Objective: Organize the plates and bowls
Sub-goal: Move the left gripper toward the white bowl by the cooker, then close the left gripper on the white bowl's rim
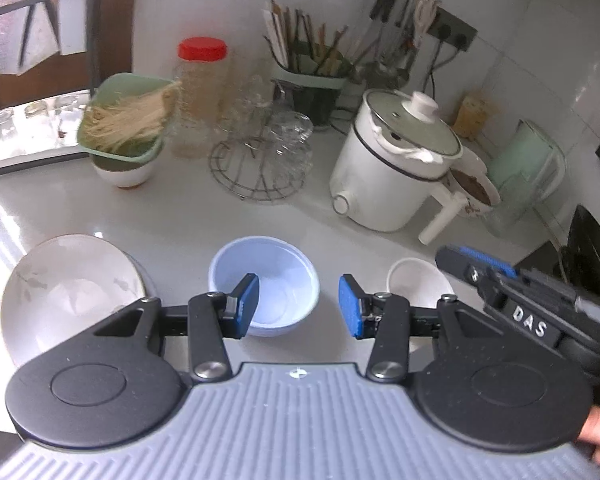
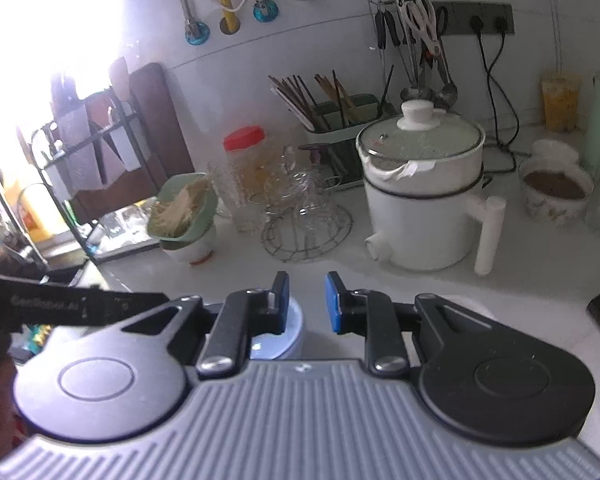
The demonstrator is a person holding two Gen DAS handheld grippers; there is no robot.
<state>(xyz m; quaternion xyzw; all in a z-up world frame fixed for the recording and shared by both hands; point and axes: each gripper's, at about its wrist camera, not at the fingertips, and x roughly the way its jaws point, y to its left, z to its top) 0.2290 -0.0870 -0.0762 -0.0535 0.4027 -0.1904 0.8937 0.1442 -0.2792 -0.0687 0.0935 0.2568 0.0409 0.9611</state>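
The left gripper [image 1: 299,306] has its jaws parted with nothing between the pads, hovering over the near rim of a pale blue bowl [image 1: 265,280] on the white counter [image 1: 180,216]. Left of that bowl a larger white bowl [image 1: 72,288] sits tilted; to the right stands a small white cup [image 1: 418,280]. The right gripper [image 2: 307,302] shows a narrow gap between its jaws, empty, with the blue bowl just beneath its left finger. Farther back stand a white electric pot [image 1: 396,160], a wire rack [image 1: 256,168] and a red-lidded jar [image 1: 202,92].
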